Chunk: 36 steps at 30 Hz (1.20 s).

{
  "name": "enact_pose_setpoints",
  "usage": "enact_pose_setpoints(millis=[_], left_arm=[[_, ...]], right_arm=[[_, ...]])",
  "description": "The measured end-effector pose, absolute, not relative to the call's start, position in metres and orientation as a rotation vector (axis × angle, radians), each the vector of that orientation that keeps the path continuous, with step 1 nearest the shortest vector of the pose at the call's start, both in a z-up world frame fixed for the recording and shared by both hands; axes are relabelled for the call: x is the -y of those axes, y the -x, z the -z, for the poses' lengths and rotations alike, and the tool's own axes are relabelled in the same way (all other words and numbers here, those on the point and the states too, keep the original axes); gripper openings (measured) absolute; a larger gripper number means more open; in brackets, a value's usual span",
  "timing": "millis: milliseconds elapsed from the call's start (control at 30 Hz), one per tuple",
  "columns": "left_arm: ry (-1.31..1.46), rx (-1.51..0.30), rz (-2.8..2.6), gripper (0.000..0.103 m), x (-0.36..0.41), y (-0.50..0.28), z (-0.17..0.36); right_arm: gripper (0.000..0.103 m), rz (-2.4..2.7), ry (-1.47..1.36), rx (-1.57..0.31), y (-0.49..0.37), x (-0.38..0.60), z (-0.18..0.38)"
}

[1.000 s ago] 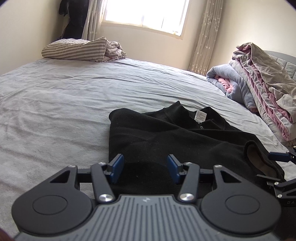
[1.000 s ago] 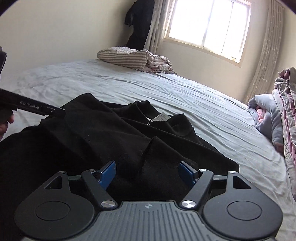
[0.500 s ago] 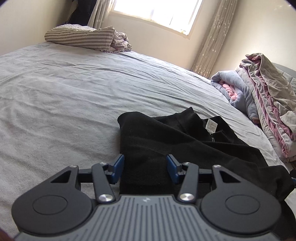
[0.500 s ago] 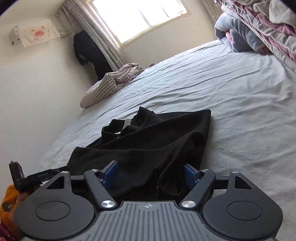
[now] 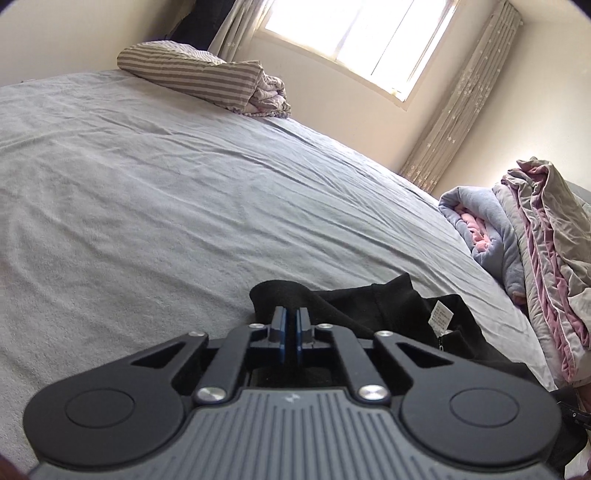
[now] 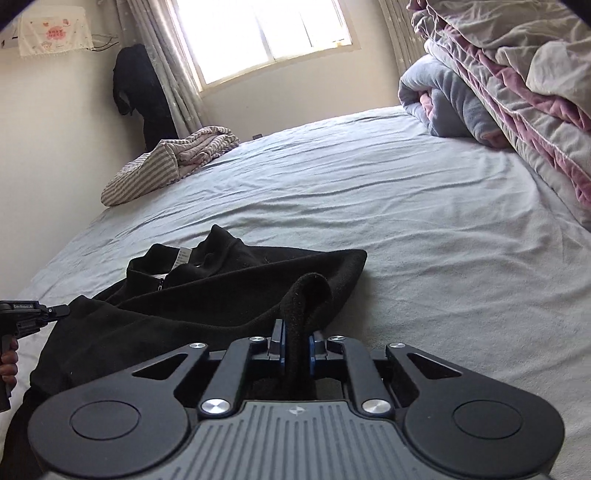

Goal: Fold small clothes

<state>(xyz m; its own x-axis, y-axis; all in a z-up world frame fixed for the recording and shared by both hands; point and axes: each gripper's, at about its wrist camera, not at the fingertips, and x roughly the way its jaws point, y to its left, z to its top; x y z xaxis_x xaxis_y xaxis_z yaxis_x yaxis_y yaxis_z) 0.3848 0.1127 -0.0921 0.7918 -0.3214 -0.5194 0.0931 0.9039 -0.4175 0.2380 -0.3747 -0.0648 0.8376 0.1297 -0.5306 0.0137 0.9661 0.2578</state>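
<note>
Black fleece garment [image 6: 207,295], zip-necked, white label at collar, spread rumpled over near part of grey bedsheet [image 5: 184,192].

Left gripper [image 5: 290,325]: blue pads drawn nearly together, pinching a raised corner of the fleece; only a thin fold visible between them. From left wrist view, garment mostly hidden behind gripper body, collar and label [image 5: 441,316] visible just right of the pinch.

Right gripper [image 6: 297,341]: pads clamped on a thick upright roll of the same fleece, cloth looping up and over ahead of the tips. Right wrist view alone gives wide spread of garment, running left from the clamp toward collar and zip.

Also in right wrist view only: left gripper's tip [image 6: 55,311] at far left edge, meeting garment's far corner, with bare fingers [image 6: 9,358] around its handle; dark clothing [image 6: 142,88] hanging by curtain; pink-printed cloth [image 6: 55,35] high on wall.

Common to both views: striped folded bedding [image 5: 195,75] at far end of bed under window [image 5: 354,40]; heap of pink, grey and pale-blue quilts [image 5: 535,251] along right side, well apart from garment.
</note>
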Motion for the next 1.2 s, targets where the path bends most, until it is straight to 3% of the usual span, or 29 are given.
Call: enact_pose_setpoints(millis=[200, 400, 467, 533, 633, 867, 1033, 1200], left_arm=[[0.378, -0.530, 0.192, 0.002, -0.114, -0.367, 0.095], [0.194, -0.604, 0.115, 0.005, -0.085, -0.379, 0.105], [0.153, -0.607, 0.093, 0.013, -0.080, -0.377, 0.101], [0.129, -0.585, 0.100, 0.013, -0.080, -0.367, 0.090], [0.094, -0.511, 0.145, 0.019, -0.080, -0.340, 0.070], [0.000, -0.558, 0.309, 0.028, -0.055, -0.296, 0.080], [-0.019, -0.610, 0.297, 0.029, -0.064, -0.287, 0.110], [-0.059, -0.653, 0.275, 0.030, -0.066, -0.267, 0.090]], right_arm=[[0.006, -0.017, -0.137, -0.449, -0.227, 0.373, 0.056], [0.006, 0.043, -0.080, -0.557, -0.267, 0.375, 0.081], [0.011, 0.059, -0.021, -0.621, -0.278, 0.370, 0.094], [0.028, 0.084, 0.001, -0.611, -0.274, 0.370, 0.091], [0.038, 0.100, -0.075, -0.530, -0.250, 0.378, 0.072], [0.038, -0.007, -0.003, -0.533, -0.227, 0.337, 0.069], [0.029, 0.033, 0.027, -0.634, -0.230, 0.339, 0.098], [0.036, 0.077, -0.069, -0.644, -0.207, 0.358, 0.080]])
